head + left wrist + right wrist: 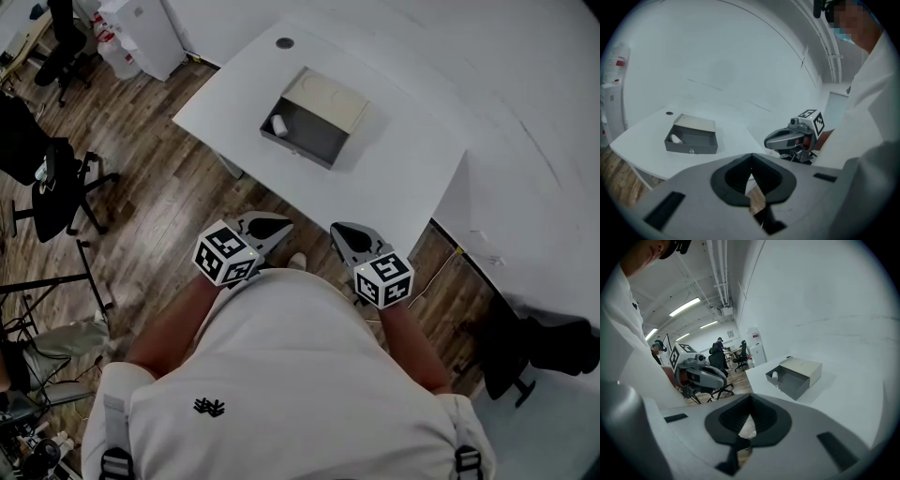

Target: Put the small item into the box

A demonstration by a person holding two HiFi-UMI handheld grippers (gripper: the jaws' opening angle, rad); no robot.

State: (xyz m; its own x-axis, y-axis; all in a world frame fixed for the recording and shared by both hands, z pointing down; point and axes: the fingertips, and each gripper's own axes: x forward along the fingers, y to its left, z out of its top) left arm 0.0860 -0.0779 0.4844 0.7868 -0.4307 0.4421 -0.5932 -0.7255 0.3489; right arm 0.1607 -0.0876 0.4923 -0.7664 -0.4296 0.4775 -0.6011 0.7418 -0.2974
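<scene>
Left gripper [272,223] and right gripper [342,228] both clenched, empty, lower centre, short of the white table [403,178]. One open grey rectangular box [319,142] with beige sleeve [328,98], upper centre. One small white rounded item [279,124] lies inside its left end; long axis too small to tell.

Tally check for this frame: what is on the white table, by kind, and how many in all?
Box: 1
Small white item, lying in the box: 1
Dark disc: 1
Total: 3
</scene>
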